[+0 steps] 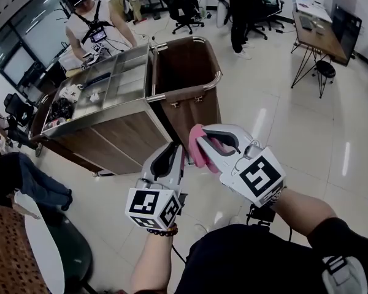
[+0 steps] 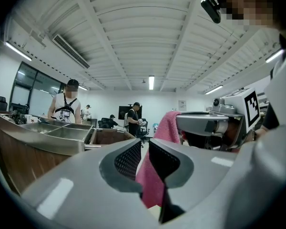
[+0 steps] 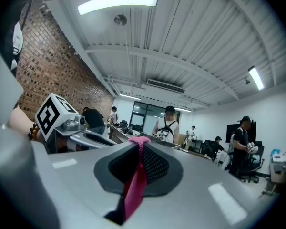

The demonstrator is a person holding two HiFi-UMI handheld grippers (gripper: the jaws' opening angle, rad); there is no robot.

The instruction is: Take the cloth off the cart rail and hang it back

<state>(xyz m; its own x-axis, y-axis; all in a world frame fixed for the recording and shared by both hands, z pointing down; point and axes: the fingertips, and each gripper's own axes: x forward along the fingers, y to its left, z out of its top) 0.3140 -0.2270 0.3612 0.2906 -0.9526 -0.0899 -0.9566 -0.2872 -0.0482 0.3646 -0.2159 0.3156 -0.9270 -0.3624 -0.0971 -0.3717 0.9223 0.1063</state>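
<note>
A pink cloth (image 1: 196,152) hangs in the air, pinched between the jaws of my right gripper (image 1: 199,141), which is shut on it. In the right gripper view a thin strip of the cloth (image 3: 135,190) runs down between the pads of my right gripper (image 3: 140,142). My left gripper (image 1: 173,149) is close beside it on the left. Its jaws stand a little apart (image 2: 145,147), and the cloth (image 2: 169,125) shows through the gap. The cart's chrome rail (image 1: 218,78) lies farther off, bare, around a brown bag.
The steel-topped cart (image 1: 110,103) carries several trays, and a person (image 1: 89,29) stands at its far side. A desk (image 1: 322,29) and office chairs stand at the back right. Dark clothing (image 1: 24,182) lies on a seat at lower left.
</note>
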